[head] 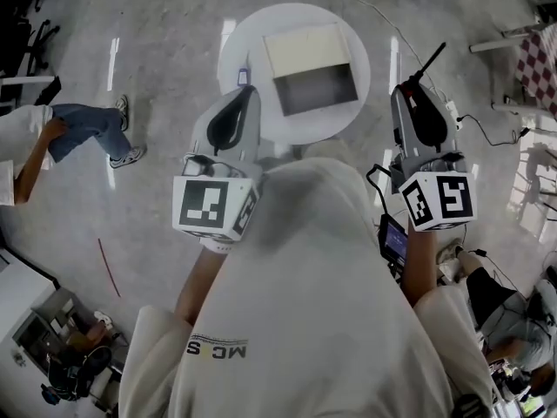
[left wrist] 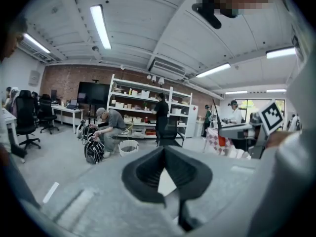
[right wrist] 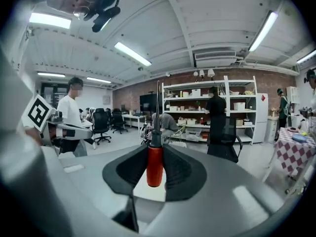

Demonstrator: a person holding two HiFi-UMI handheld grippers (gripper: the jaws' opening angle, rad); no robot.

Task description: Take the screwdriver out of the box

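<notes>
A screwdriver with a red handle and a dark shaft stands upright between the jaws of my right gripper, which is shut on it. From the head view the right gripper is raised to the right of the round white table, and the screwdriver shaft sticks out past its tips. The open cardboard box sits on that table, and its inside looks dark and bare. My left gripper hangs at the table's left front, shut with nothing held.
A small dark item lies on the table left of the box. A person stands at the left. A checked cloth is at the far right, with cables on the floor. Shelves and office chairs line the room.
</notes>
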